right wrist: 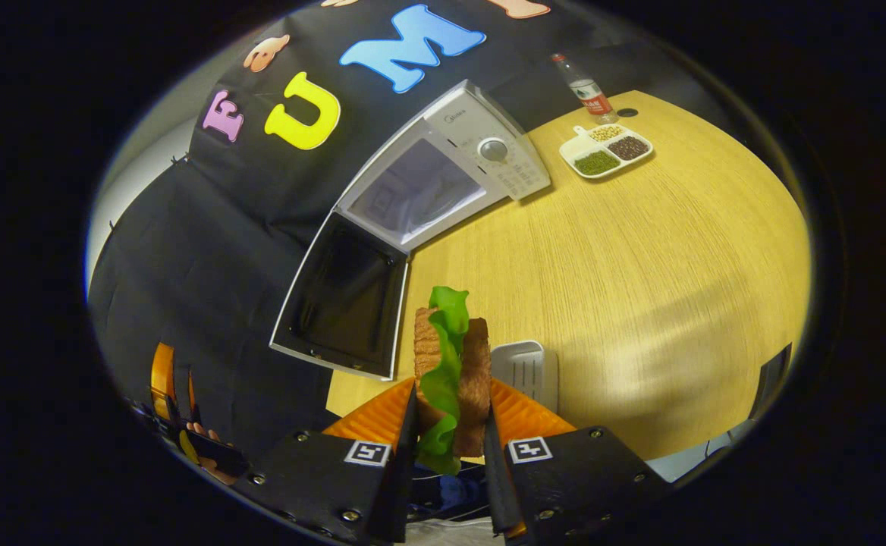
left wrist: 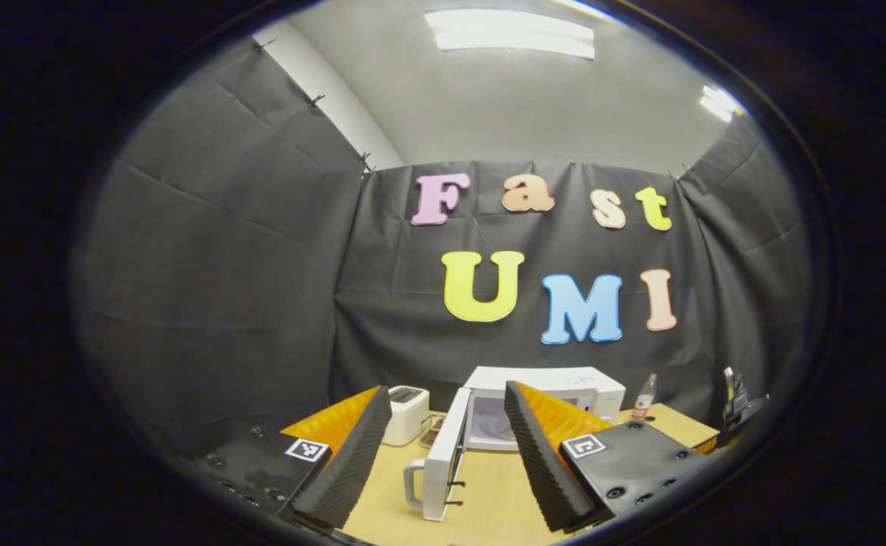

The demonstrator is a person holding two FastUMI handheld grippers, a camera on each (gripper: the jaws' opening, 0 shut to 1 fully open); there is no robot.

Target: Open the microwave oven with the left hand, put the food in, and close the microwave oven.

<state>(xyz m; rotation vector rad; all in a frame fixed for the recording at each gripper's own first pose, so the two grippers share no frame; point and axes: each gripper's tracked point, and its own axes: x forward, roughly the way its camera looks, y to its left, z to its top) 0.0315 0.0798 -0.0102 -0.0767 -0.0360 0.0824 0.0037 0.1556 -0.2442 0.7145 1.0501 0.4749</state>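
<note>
Wood table [right wrist: 640, 250], microwave [right wrist: 443, 171] door [right wrist: 344, 296] open, cavity empty, right hand-held gripper [right wrist: 449, 432] clamps sandwich [right wrist: 450, 364], left [left wrist: 447, 447] agape

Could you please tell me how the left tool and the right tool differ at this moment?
The left tool is open and holds nothing; the right tool is shut on the sandwich. The left tool faces the microwave level, from door height; the right tool looks down on it from above. Both point toward its open door.
</note>
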